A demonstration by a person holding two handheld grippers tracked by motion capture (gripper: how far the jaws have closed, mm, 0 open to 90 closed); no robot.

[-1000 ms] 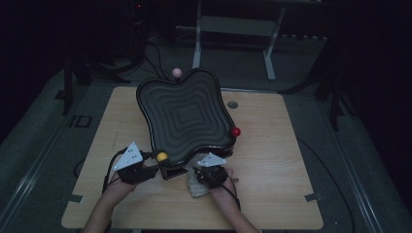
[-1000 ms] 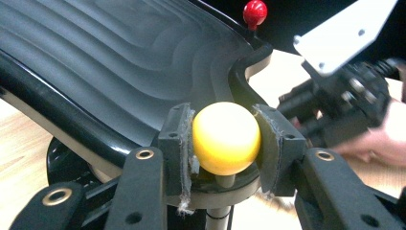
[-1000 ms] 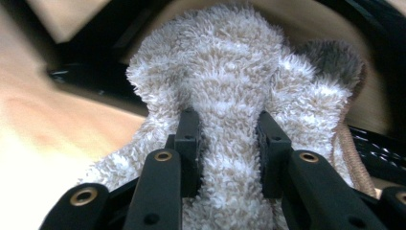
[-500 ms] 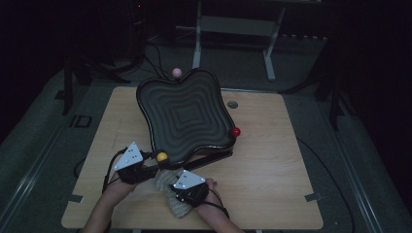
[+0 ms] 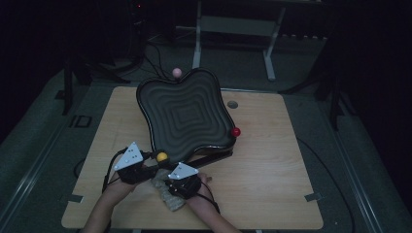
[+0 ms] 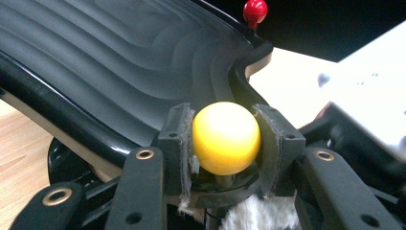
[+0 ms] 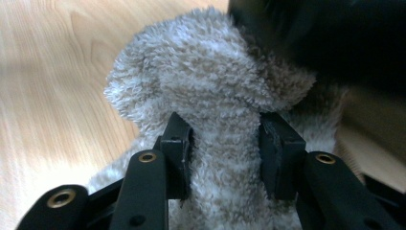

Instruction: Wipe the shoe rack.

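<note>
High view: on a wooden table (image 5: 272, 194), a black wavy tray (image 5: 187, 114) bears 3 ball knobs; at its near-left corner the left gripper (image 5: 148, 162) meets the yellow knob (image 5: 162, 157), the right gripper (image 5: 170, 187) beside it over a fluffy grey cloth (image 5: 167, 199). Left gripper view: the jaws are clenched on the knob, seemingly steadying the tray. Right gripper view: the jaws, just widening, still pinch a cloth fold; wiping seems underway, and next needs a firmer bunch. No writing is legible.
</note>
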